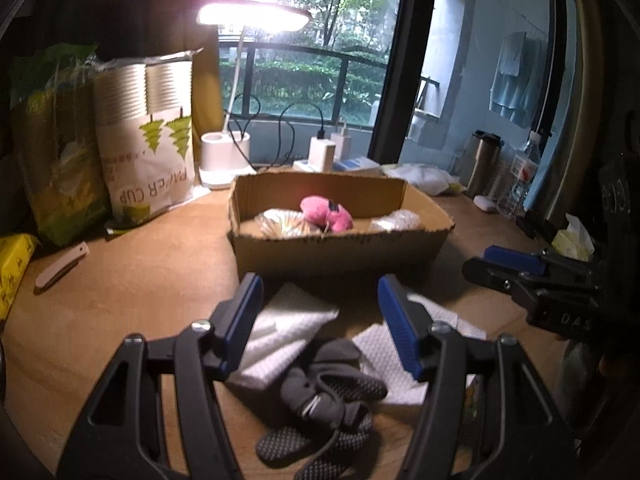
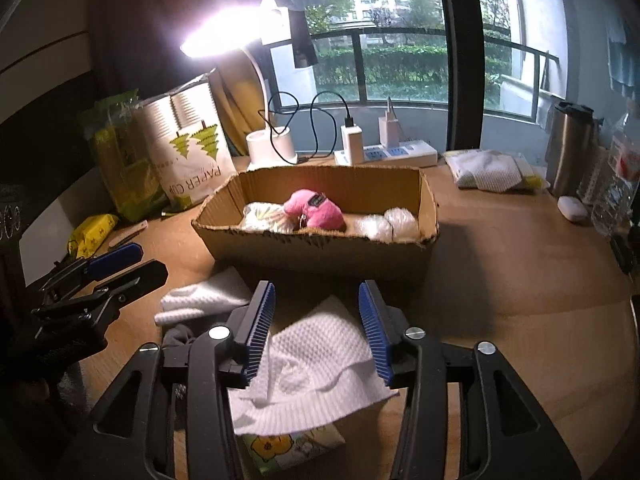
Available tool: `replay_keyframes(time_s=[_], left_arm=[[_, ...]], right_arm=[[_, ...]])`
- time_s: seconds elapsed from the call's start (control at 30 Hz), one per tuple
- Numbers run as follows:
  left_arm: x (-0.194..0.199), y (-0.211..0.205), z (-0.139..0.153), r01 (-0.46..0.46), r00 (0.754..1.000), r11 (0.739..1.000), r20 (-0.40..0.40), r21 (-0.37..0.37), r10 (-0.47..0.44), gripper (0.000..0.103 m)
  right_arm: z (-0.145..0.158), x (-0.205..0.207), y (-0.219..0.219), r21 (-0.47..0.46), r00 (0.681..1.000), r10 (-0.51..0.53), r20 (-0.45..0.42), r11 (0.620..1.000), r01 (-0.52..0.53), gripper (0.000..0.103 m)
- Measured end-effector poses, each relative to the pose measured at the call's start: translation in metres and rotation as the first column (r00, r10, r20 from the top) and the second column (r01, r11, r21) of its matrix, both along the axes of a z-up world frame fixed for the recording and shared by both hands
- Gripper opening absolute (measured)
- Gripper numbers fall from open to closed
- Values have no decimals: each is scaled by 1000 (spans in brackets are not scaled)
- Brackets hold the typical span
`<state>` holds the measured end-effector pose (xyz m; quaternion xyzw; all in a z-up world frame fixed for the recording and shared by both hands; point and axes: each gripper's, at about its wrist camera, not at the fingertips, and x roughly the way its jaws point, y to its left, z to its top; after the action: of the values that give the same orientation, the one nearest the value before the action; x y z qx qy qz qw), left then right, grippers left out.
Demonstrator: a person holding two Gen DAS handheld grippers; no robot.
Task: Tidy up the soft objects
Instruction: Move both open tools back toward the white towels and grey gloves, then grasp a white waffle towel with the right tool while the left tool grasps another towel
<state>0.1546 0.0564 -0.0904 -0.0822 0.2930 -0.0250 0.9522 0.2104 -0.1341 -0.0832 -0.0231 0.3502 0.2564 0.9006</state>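
Left tongs [image 1: 318, 312]: stood about half open over the near bench, nothing gripped; a dark grey sock bundle [image 1: 324, 404] is seen below, between the blue pads, untouched.
Right tongs [image 2: 316, 324]: parted to a similar width, nothing pinched; a white waffle-textured cloth [image 2: 316, 376] lies under and between the pads.
Cardboard box [image 2: 320, 250]: set at mid-bench, beyond both tongs, top open.
Box contents: a pink plush toy [image 2: 316, 210] in the middle, a pale crinkled bundle [image 2: 262, 216] to its left, a clear-wrapped white item [image 2: 390, 222] to its right.
Folded white cloth [image 1: 286, 330]: laid on the bench just near of the box, left of the waffle cloth.
Printed packet [image 2: 292, 446]: partly covered by the waffle cloth; a yellow cartoon figure is shown, wording too small to be read.
Readable writing: "PAPER CUP" on the white bag of stacked cups [image 1: 150, 148], far left; the letters "DAS" on the right tongs' body in the left wrist view.
Green bag [image 1: 52, 140]: stood left of the cup bag, print not legible.
Desk lamp [image 1: 254, 16]: lit, behind the box.
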Motion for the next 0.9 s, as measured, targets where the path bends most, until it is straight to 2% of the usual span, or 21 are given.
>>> replay_keyframes(time_s=[0.07,0.17,0.43,0.7,0.9], left_arm=[[-3,1,-5,-4,1000,1000,-13,1,4,62],[-7,5,-14,-12,999,1000,-34,2,12,62],[-8,21,-31,-49,996,999,-77,5,49,62],[9,28,-43,-61,992,998,-112,1,60,62],[24,30,-57,-65,984,998,-167,-6,64,63]], right_arm=[[-4,-3,1,-3,1000,0,-4,1000,0,61],[-9,-6,3,-18,1000,2,-5,1000,-3,65],[-27,-3,11,-54,999,20,-46,998,-22,66],[-49,5,23,-86,993,45,-111,995,-54,66],[-66,15,30,-122,986,52,-158,990,-72,66]])
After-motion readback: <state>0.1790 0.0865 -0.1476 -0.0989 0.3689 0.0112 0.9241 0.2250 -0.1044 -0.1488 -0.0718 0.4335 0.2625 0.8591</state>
